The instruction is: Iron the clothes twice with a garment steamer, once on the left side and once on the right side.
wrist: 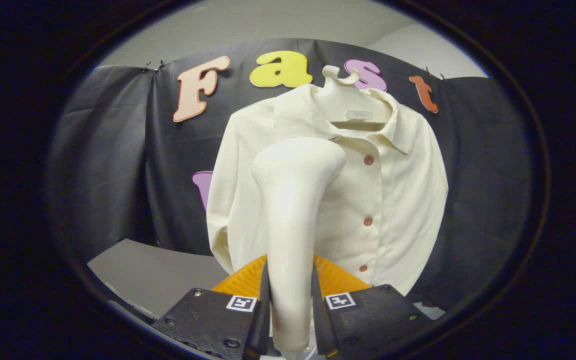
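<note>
a recording booth: black cloth wall behind a hung shirt.

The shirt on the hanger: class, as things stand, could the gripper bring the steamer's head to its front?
Probably yes. The gripper is shut on the steamer, whose head rises just ahead of the shirt, and nothing stands between them.

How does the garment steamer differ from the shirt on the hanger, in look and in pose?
The garment steamer is smooth, glossy and rigid; the shirt is matte, soft cloth with reddish buttons. The steamer stands upright, clamped between the fingers of the gripper; the shirt hangs beyond them from a hanger. The steamer is narrow; the shirt spreads wider. Both are cream-white.
</note>
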The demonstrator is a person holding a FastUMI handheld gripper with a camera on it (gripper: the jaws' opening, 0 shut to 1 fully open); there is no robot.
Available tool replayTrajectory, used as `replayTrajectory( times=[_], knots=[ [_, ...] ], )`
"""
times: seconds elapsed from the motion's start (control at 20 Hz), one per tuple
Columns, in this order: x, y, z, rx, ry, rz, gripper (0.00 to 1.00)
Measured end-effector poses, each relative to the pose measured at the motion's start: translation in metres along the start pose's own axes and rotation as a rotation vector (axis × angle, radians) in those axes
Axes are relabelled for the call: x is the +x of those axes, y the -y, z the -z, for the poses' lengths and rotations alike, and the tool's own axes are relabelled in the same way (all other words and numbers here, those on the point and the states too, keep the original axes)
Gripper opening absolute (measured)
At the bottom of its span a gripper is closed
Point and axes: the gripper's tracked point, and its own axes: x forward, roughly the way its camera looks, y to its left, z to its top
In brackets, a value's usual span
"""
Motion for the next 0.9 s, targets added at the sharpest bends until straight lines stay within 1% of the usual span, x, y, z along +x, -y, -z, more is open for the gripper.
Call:
replayTrajectory(
  times=[0.3, 0.45, 0.6, 0.9],
  knots=[
    [0.011, 0.004, 0.031, 0.027, -0.035, 0.018, 0.37],
    [0.014, 0.005, 0.05, 0.029, -0.052, 0.012, 0.37],
    [0.013, 0.01, 0.073, 0.028, -0.074, 0.019, 0.37],
    [0.015, 0.02, 0.137, 0.036, -0.18, 0.015, 0.35]
  ],
)
